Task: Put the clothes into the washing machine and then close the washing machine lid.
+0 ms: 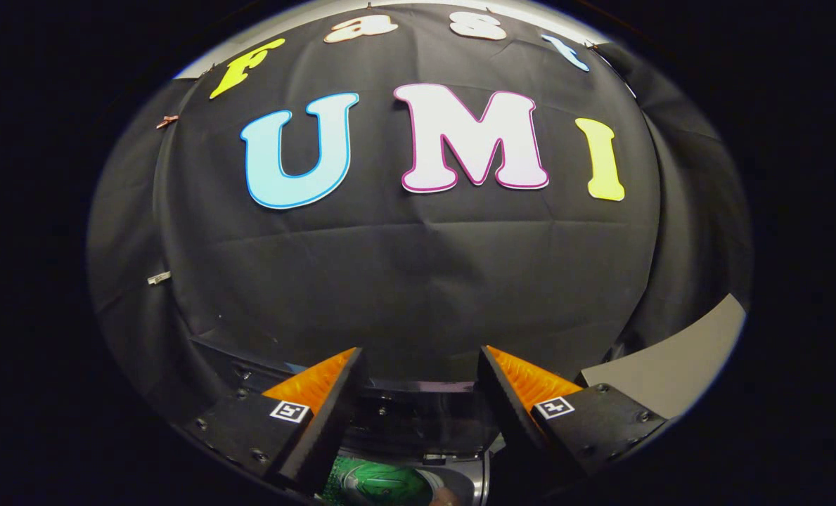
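Green item point(379, 485), possibly clothing, between one open gripper's point(418, 383) two fingers point(323, 422).

Between my spread fingers I see the washing machine point(418, 422), dark and glossy, lid raised, with green clothes point(382, 485) lying inside its drum.
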